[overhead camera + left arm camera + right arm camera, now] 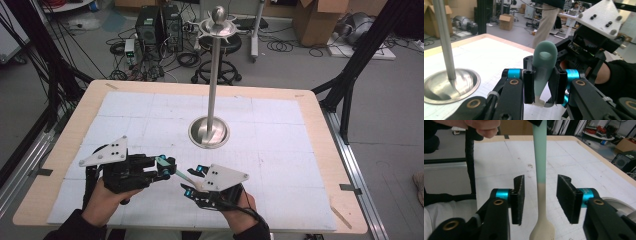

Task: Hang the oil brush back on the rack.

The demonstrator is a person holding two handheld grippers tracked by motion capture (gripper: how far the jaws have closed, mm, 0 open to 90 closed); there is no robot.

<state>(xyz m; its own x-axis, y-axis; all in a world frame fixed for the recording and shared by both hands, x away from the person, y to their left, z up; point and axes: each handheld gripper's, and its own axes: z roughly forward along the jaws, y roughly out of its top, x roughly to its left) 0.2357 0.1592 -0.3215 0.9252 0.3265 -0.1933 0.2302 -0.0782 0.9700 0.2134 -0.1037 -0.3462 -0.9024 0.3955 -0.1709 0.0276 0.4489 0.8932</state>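
A slim utensil (178, 173) with a mint-green handle and a cream end hangs over the front of the table between both grippers. My left gripper (167, 167) is shut on the green part; in the left gripper view the looped handle end (545, 58) sticks out past the jaws of my left gripper (544, 87). My right gripper (192, 181) stands open around the shaft. In the right gripper view the utensil (540, 170) runs down the gap of my right gripper (541, 197), clear of both pads (518, 197).
A tall steel stand with a round dish base (209, 132), a thin pole (212, 85) and a crowned knob on top rises from the middle of the white mat (280, 165). The base (449, 85) lies left of my left gripper. Boxes, cables and a stool sit beyond the table.
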